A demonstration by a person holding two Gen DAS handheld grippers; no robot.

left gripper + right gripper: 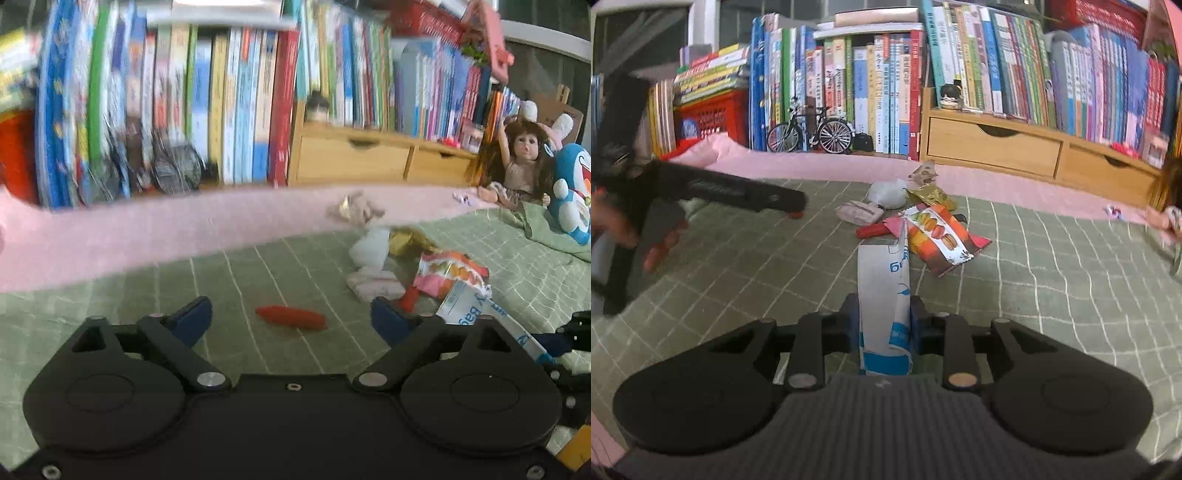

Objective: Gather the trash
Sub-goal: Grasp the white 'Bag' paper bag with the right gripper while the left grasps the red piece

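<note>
A: Two grippers are at work on the green checked bedspread [1052, 280]. Nearest the right wrist camera, the right gripper [882, 321] has its jaws pressed in on a white and blue bag [882, 280], pinching its lower end while the rest stands up in front of the fingers.

B: And the left one?

A: The left gripper [291, 317] is spread wide with nothing between its fingers. Just beyond its tips lies a red wrapper [291, 317] flat on the bedspread, apart from the rest.

B: Where is the rest of the trash, taking the bag as the mark?

A: Right behind the bag sits an orange snack packet [942, 236] printed with macarons. To the left of the bag's top is a second small red piece [871, 230]; past that, a pale crumpled wrapper [858, 212], a white wad [886, 192] and a gold foil wrapper [931, 195]. Furthest from the bag, on the pink sheet [812, 166], is a brownish scrap [923, 171]. Behind all that stand the books [886, 92] and a wooden drawer unit [993, 147].

B: So which step is this?

A: I'd judge the collecting has barely begun: the bag is held ready and the left gripper is lining up on the red wrapper, with no piece picked up yet.

B: What does the next move need?

A: Probably lowering the open fingers to straddle the wrapper, closing low against the cloth without snagging it, then carrying it to the bag, whose mouth I can't see clearly.
</note>
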